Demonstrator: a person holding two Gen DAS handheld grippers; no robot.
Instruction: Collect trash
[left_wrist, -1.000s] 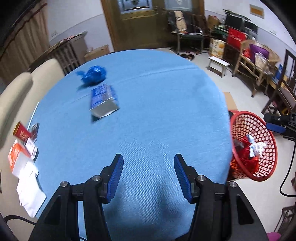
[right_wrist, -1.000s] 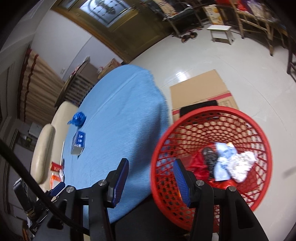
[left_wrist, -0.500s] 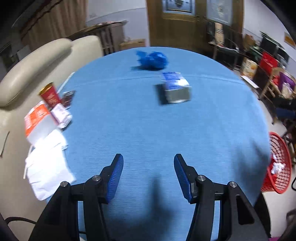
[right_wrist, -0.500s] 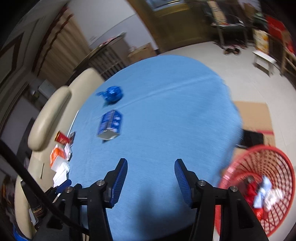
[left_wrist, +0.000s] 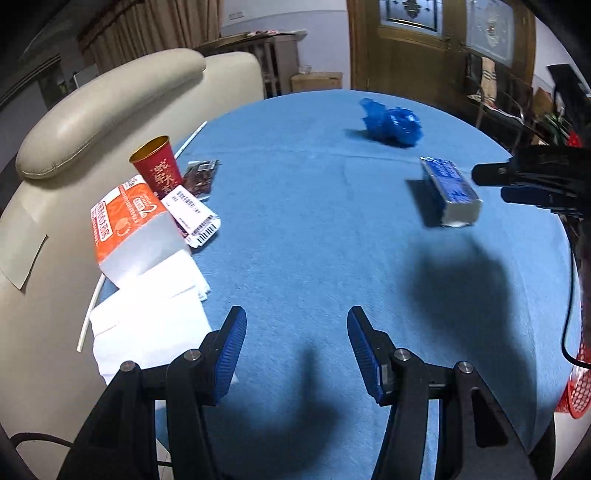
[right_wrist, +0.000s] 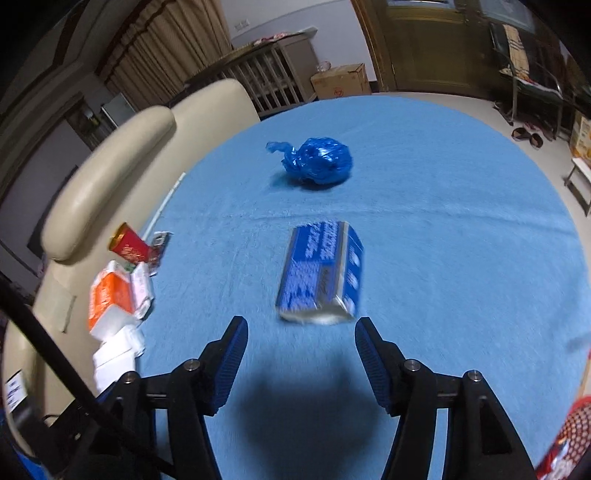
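Right gripper (right_wrist: 300, 347): ribbed blue pads spread wide, nothing held. A flattened blue carton (right_wrist: 320, 277), with a silvery foil end, is seen lying flat just ahead of the fingertips, roughly centred on the gap, not touched. Further ahead a crumpled glossy blue plastic bag (right_wrist: 317, 163) is seen, knotted into a ball, well apart from the carton.

Left gripper (left_wrist: 296, 349): fingers likewise wide apart, nothing gripped, held over the woven blue tablecloth (left_wrist: 314, 229). Ahead and left of its fingers a cluster is seen at the round table's edge: white paper napkins (left_wrist: 147, 325), soft and folded, nearest the left finger; an orange-and-white tissue pack (left_wrist: 129, 229) resting on them; a red paper cup (left_wrist: 158, 170) with gold lining, upright, beyond the pack; a small white printed packet (left_wrist: 194, 218) beside the cup. A cream padded chair back (left_wrist: 110, 96) is seen behind the cluster. A red mesh basket (left_wrist: 576, 384) is partly visible far right of the fingers, below table level.
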